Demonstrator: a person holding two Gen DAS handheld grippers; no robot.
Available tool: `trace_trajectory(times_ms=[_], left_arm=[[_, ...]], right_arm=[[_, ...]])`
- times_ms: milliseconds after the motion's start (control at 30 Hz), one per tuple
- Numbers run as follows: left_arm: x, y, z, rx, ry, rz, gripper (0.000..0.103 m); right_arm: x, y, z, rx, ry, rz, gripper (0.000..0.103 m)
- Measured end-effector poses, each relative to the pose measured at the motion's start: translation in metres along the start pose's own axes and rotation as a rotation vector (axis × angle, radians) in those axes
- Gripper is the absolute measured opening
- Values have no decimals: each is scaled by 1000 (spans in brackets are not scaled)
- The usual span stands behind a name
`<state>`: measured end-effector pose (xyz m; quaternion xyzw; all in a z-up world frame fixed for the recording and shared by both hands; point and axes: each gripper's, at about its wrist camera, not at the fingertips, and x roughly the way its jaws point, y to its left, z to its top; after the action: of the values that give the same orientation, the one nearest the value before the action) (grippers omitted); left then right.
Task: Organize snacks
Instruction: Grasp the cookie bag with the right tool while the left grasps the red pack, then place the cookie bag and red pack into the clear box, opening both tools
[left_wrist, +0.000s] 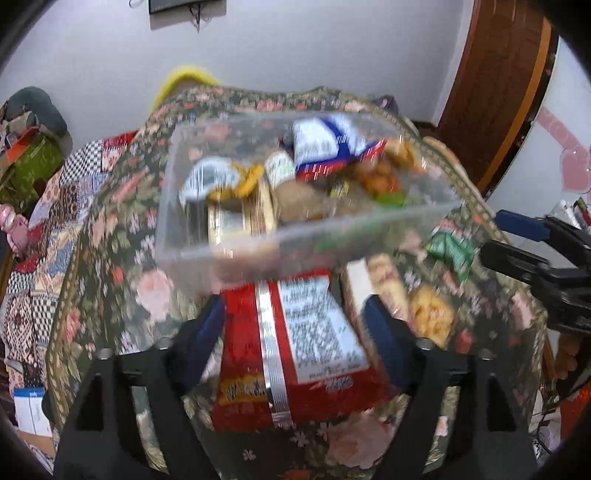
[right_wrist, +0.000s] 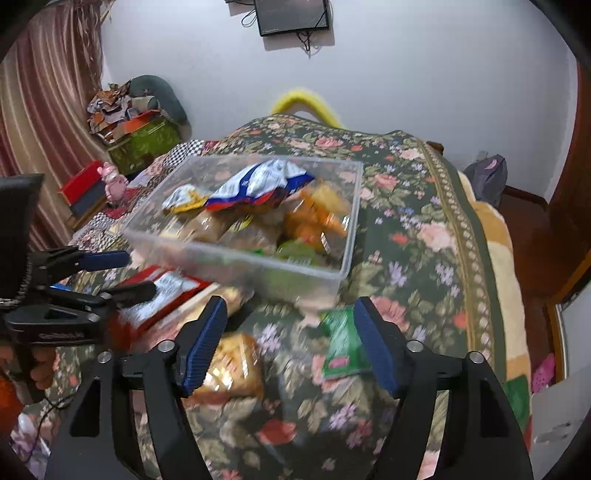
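The left gripper (left_wrist: 295, 328) hangs spread wide over a red packet (left_wrist: 295, 354), gripping nothing. The right gripper (right_wrist: 291, 343) gapes too, a green packet (right_wrist: 341, 343) between its fingers (contact unclear). Both packets lie on the floral cloth (right_wrist: 424, 229) just before the clear bin (right_wrist: 258, 258) of snacks.

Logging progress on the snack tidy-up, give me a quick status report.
Left hand-held gripper open over red packet. Right hand-held gripper open, empty, green packet between fingers. Clear box part-filled. Nothing blocking.
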<state>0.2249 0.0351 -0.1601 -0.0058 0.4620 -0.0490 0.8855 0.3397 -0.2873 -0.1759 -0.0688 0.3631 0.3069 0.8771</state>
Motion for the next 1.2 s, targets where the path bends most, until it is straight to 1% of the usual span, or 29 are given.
trace_trajectory(times_ms=[167,367,467,533,600,633,733,867,933,1033,1100,1133,1167,1200], left_arm=[[15,4,-16,-8,32,25,88],[40,17,-28,-63,93,30,88],[44,22,-33,-91,69,23,88],[42,22,-36,-88,47,27,81],[37,22,-41,-83,28,26,69],[35,22,-43,-83,23,23,67],[27,26,-52,-98,15,18,66],[16,26,-62,-99,5,37,64],[11,26,-67,-98,3,37,64],[5,25,-73,-96,-5,37,64],[0,25,-75,-95,-14,37,64],[-2,26,-76,-94,-19,37,64],[-5,25,-76,-94,-25,36,64],[-8,24,-75,-93,-32,34,64]], right_arm=[[4,8,-16,-2,34,16,71],[13,14,-31,15,72,46,77],[17,20,-37,5,92,56,78],[19,24,-40,0,101,60,82],[23,28,-43,-9,112,67,84],[24,29,-43,-12,117,67,84],[31,33,-46,-9,143,74,84],[39,34,-47,22,166,86,86],[43,34,-47,35,172,100,90],[51,39,-48,20,186,87,93],[52,39,-49,22,174,95,93],[52,38,-49,25,174,98,91],[51,37,-49,28,169,98,88],[50,35,-48,27,166,106,81]])
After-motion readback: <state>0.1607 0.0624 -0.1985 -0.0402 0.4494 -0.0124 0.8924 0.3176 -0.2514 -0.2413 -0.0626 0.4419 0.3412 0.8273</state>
